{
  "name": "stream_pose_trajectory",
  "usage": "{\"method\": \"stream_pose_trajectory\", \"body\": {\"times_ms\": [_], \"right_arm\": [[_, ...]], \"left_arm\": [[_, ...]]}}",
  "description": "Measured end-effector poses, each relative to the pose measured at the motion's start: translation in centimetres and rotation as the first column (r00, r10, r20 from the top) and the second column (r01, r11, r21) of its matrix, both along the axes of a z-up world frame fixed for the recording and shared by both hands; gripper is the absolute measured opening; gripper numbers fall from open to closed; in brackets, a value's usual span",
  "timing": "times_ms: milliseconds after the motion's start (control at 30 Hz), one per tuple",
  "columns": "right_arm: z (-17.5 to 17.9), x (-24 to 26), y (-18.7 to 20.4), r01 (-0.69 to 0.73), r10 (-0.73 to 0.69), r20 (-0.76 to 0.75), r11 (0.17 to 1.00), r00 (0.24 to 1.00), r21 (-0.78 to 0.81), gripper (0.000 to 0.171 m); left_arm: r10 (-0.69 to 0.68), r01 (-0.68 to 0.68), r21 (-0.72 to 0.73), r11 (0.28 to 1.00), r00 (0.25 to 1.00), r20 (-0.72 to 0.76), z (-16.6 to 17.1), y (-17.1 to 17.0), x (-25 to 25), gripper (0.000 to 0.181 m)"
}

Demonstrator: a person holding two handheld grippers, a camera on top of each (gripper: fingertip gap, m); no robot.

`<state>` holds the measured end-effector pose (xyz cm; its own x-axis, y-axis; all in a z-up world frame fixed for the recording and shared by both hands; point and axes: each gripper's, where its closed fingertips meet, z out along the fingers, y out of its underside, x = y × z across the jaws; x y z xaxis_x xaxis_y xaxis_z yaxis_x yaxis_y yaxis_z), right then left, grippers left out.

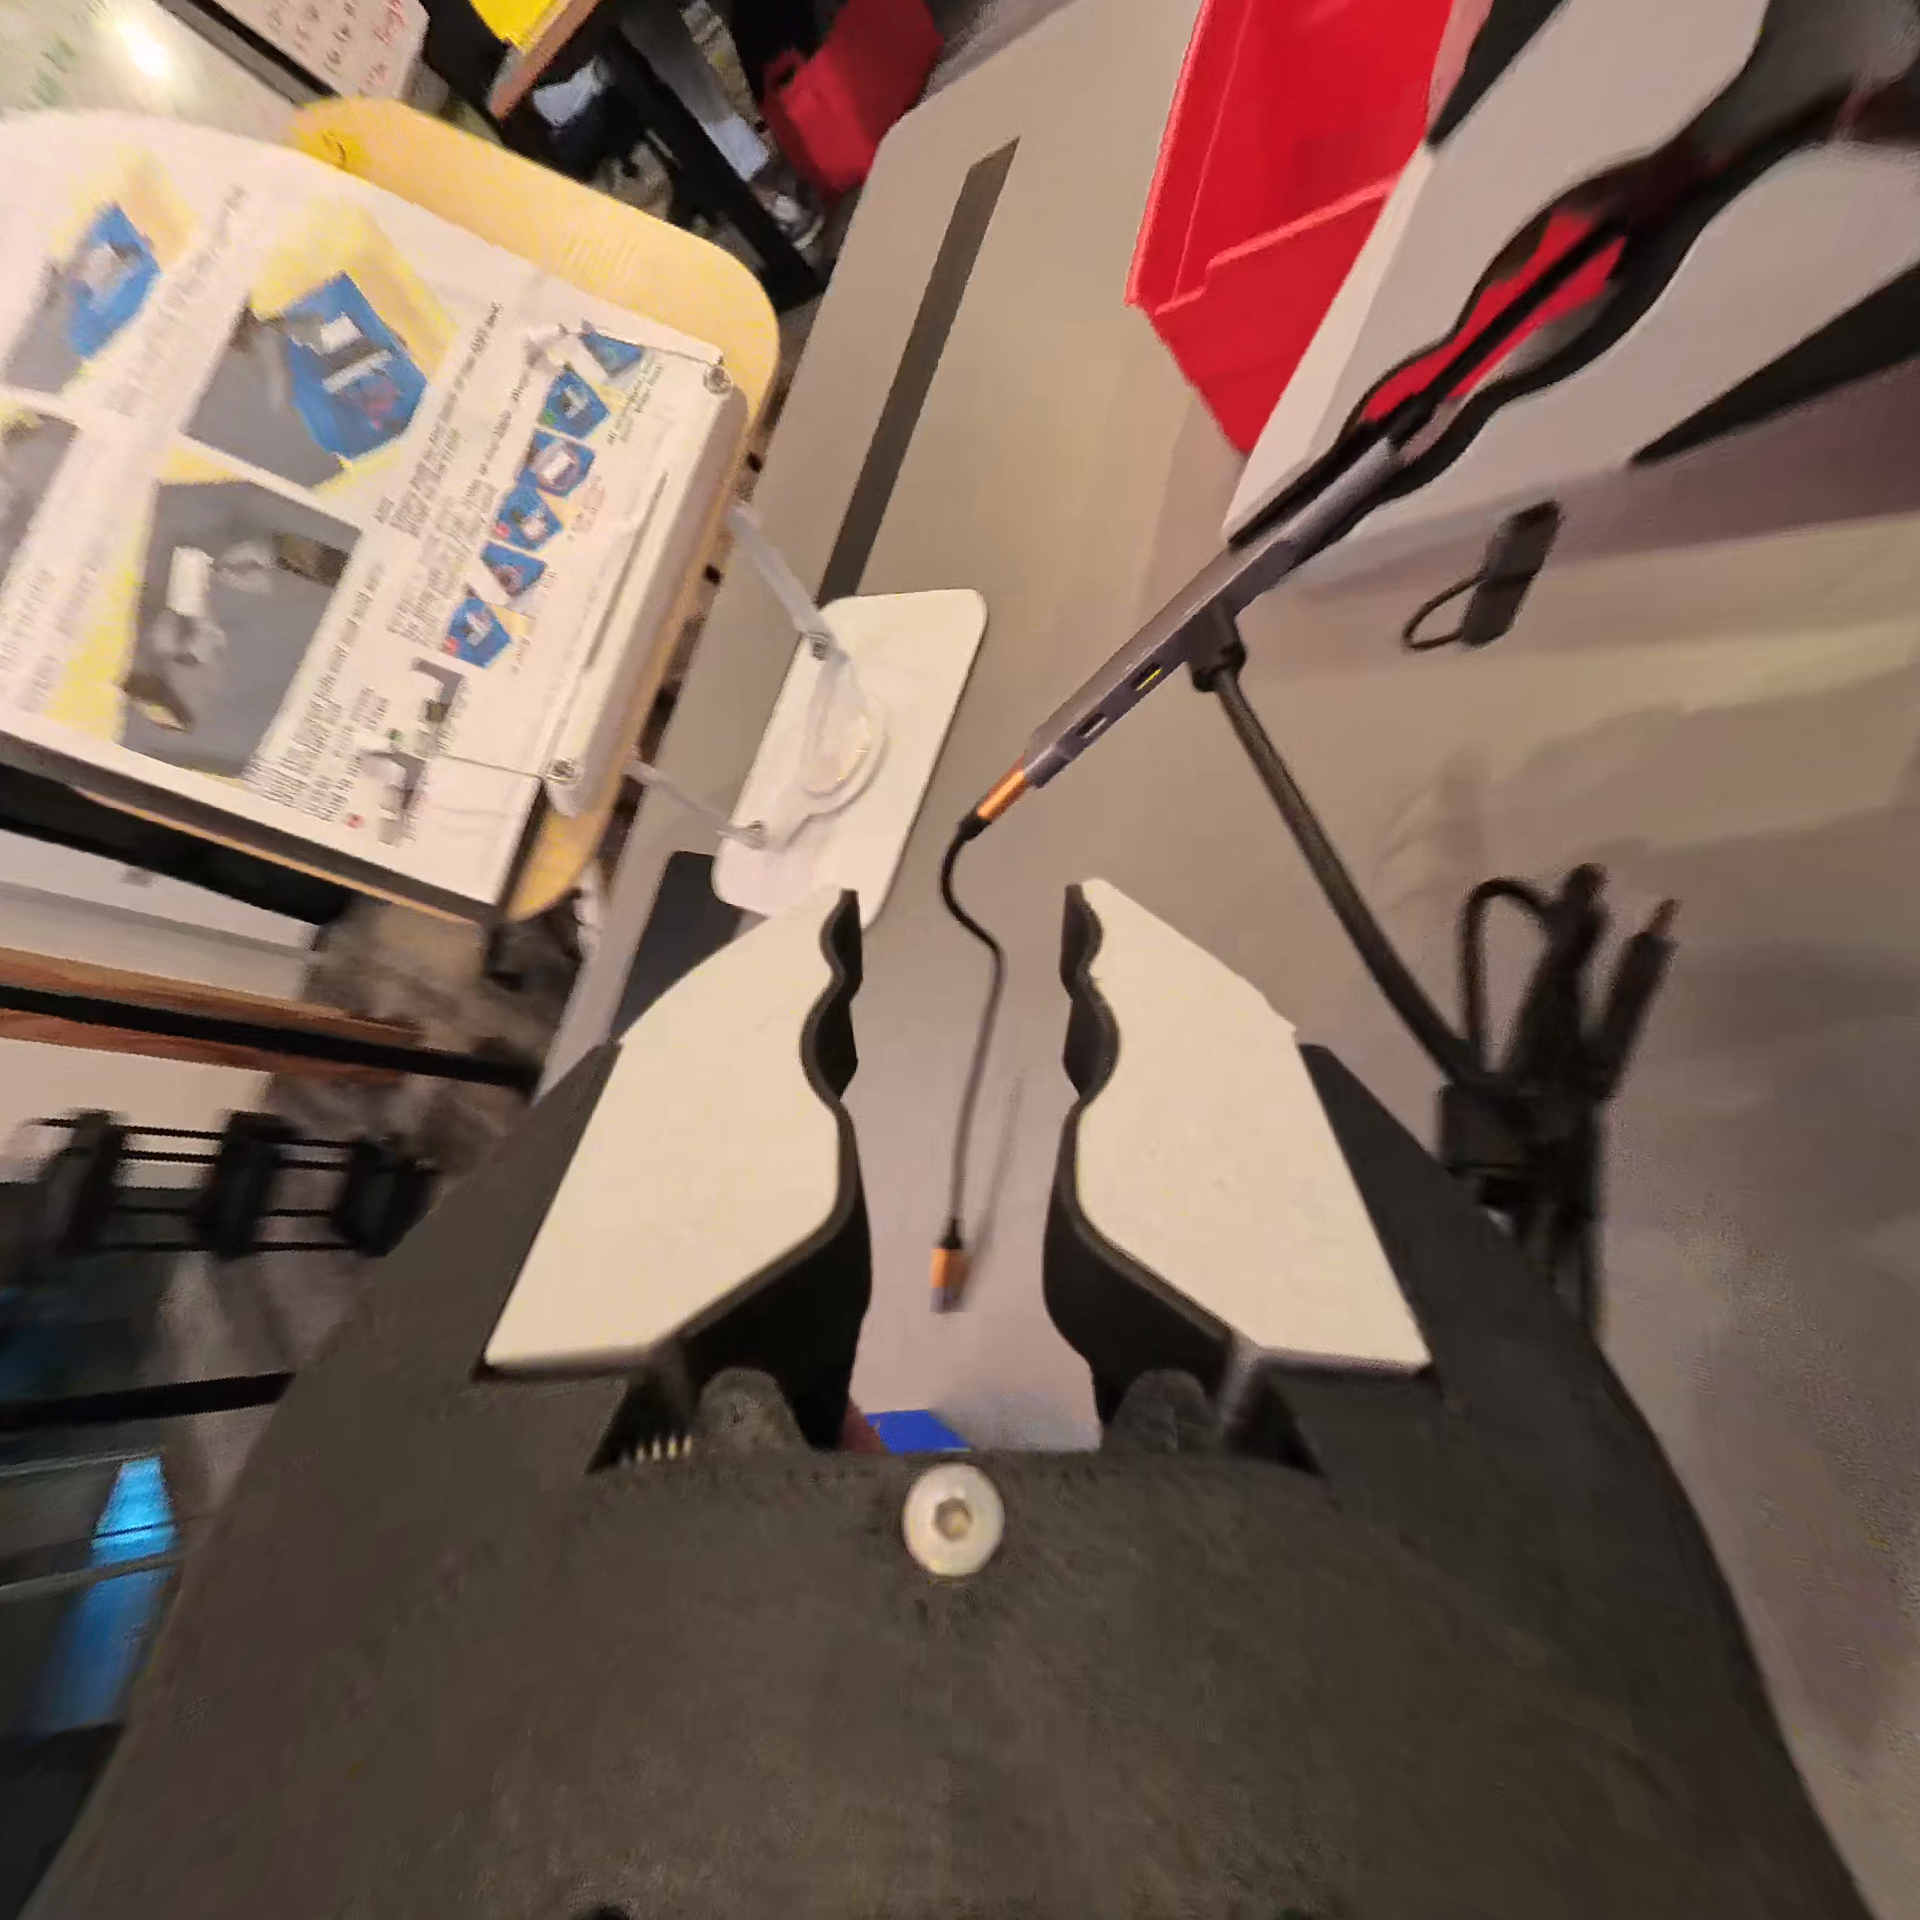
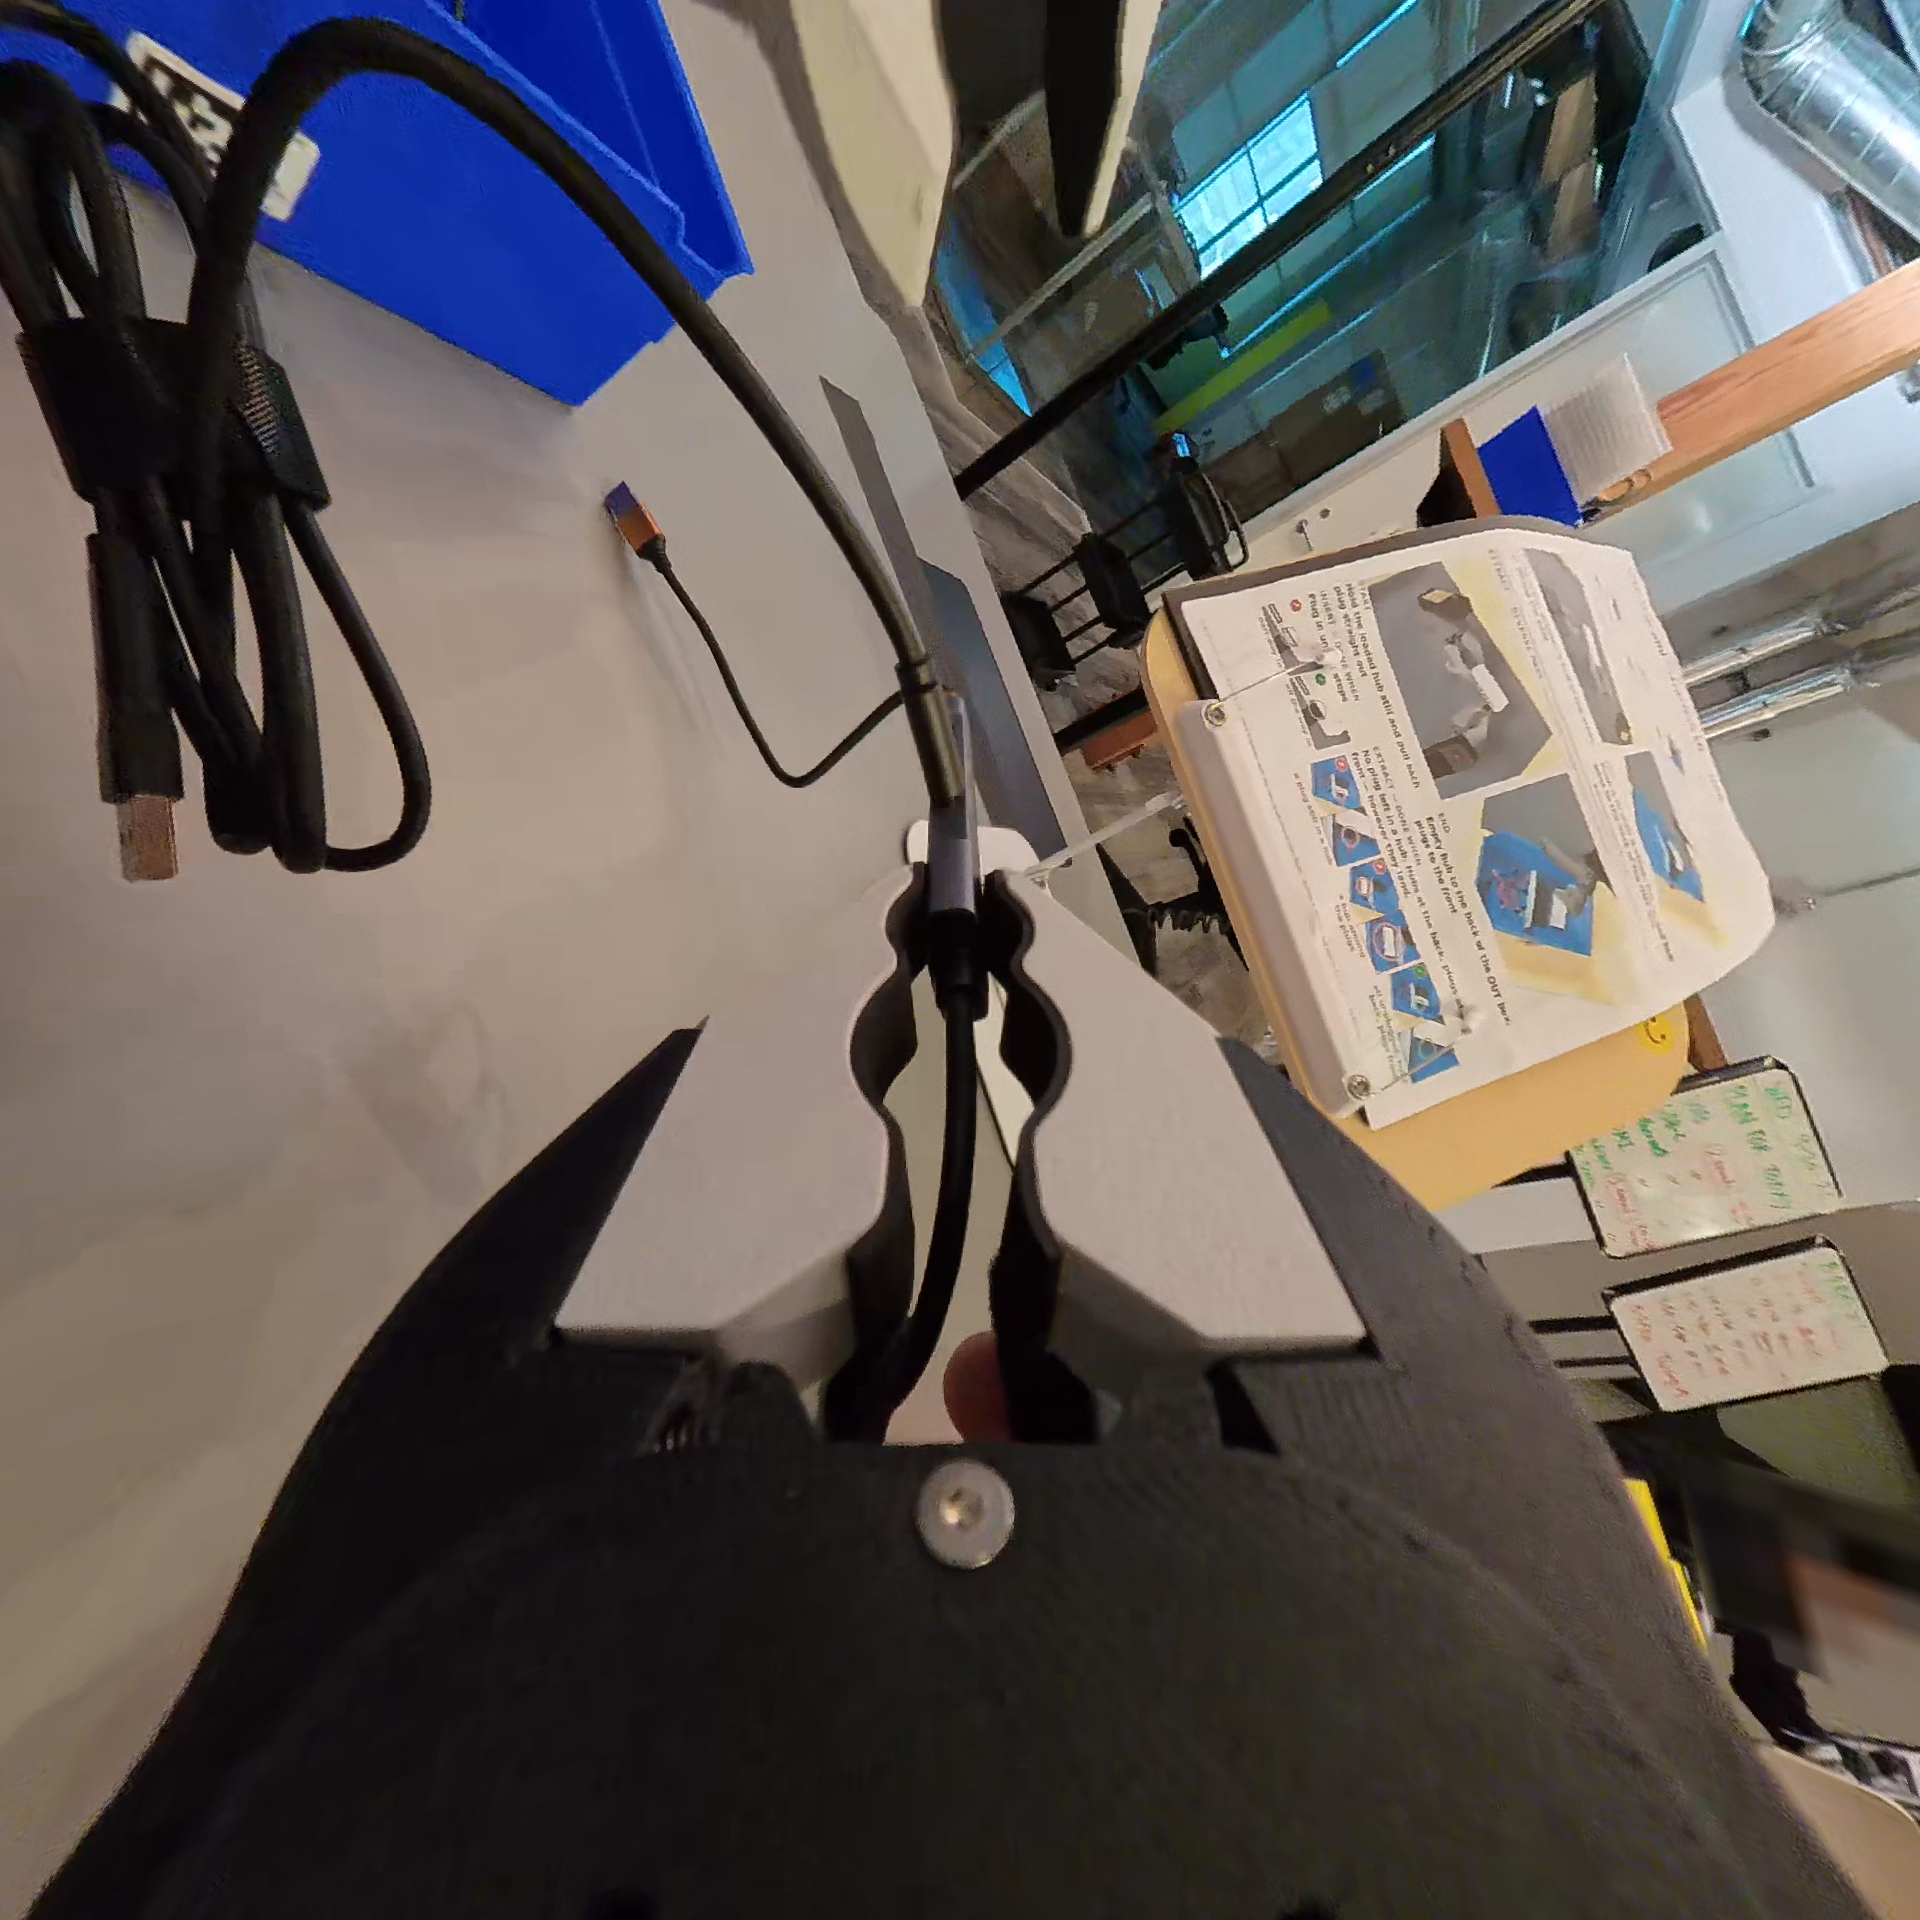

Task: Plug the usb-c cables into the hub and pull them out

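Red bin (image 1: pixel 1278 208) at table's far end, blue bin (image 2: pixel 468 177) near cable bundle (image 2: pixel 187 499); contents of both unseen. Slim grey hub (image 1: pixel 1164 665) clamped in right gripper (image 2: pixel 961 914), raised over grey table (image 1: pixel 1039 468). Orange-collared cable (image 1: pixel 982 997) plugged into hub's tip, thick braided cable (image 1: pixel 1320 862) into hub's side. Left gripper (image 1: pixel 961 914) fingers apart, empty, straddling orange cable's loose end.

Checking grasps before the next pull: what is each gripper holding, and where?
The right gripper clamps the hub at its cord end. The left gripper is open, holding nothing.
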<state>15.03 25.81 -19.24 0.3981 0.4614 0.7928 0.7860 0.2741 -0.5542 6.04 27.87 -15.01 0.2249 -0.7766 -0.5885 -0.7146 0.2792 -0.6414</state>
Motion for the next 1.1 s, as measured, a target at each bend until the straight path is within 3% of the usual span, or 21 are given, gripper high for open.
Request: {"method": "stream_pose_trajectory", "body": {"times_ms": [133, 333, 533, 733, 867, 933, 1100], "right_arm": [[0.6, -0.9, -0.9, -0.073, 0.07, -0.079, 0.997, 0.994, -0.031, 0.007], [1.5, -1.5, -1.7, -0.194, 0.173, -0.241, 0.979, 0.955, -0.065, 0.008], [2.0, -2.4, -2.6, -0.286, 0.269, -0.235, 0.957, 0.934, -0.043, 0.008], [2.3, -2.9, -2.9, -0.331, 0.314, -0.23, 0.943, 0.921, -0.038, 0.007], [1.8, -2.5, -1.7, -0.273, 0.262, -0.184, 0.961, 0.948, -0.039, 0.009], [1.9, -1.6, -0.7, -0.203, 0.2, -0.123, 0.979, 0.972, -0.016, 0.029], [3.2, 0.2, -0.4, -0.103, 0.1, 0.051, 0.991, 0.994, 0.079, 0.026]], "left_arm": [[-0.047, 0.064, 0.15, 0.987, 0.992, -0.114, -1.1, 0.1, 0.9, 0.039], [-0.16, 0.178, 0.139, 0.974, 0.978, -0.133, -1.9, -0.2, 2.2, 0.05], [-0.249, 0.275, 0.13, 0.953, 0.95, -0.188, -2.2, -0.8, 2.8, 0.052], [-0.252, 0.311, 0.166, 0.936, 0.919, -0.302, -4.1, -0.7, 3.4, 0.015], [-0.212, 0.285, 0.184, 0.941, 0.917, -0.339, -4.6, 0.1, 3.4, 0.01], [-0.155, 0.248, 0.216, 0.945, 0.916, -0.371, -4.8, 1.1, 3.3, 0.01], [-0.025, 0.133, 0.247, 0.96, 0.918, -0.397, -4.7, 3.1, 2.7, 0.01]]}}
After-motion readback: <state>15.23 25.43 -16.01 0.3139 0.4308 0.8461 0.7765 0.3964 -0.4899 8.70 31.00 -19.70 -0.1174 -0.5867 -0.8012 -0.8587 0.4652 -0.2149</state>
